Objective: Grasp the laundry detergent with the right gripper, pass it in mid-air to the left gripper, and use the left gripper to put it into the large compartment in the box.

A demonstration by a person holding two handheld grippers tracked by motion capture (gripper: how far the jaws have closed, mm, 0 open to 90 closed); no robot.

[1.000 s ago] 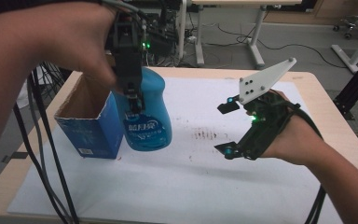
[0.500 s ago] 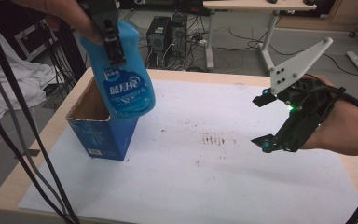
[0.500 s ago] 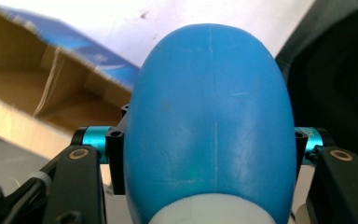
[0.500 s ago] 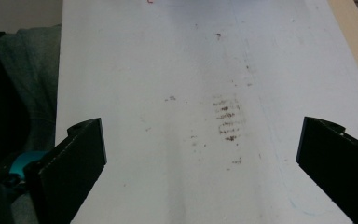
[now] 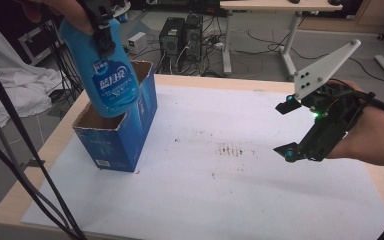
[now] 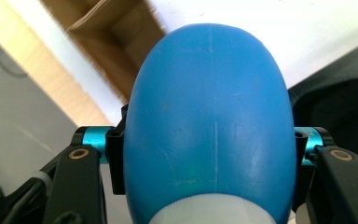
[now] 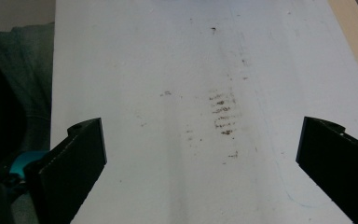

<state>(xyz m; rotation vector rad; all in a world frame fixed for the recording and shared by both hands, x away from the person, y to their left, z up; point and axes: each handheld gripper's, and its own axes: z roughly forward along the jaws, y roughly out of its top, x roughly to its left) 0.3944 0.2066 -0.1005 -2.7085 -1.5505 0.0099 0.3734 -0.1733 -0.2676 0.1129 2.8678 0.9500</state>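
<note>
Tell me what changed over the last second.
The left tongs, clamped on the blue bottle, lifted it off the table from beside the box; its base now hangs at the box's open top. The right tongs rose a little. Unchanged: the grip on the bottle, the right tongs open and empty, the box upright.

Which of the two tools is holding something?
The left tool, at the top left of the high view: its jaws clamp a blue bottle above the open box. The right tool stands open, with nothing between its jaws.
</note>
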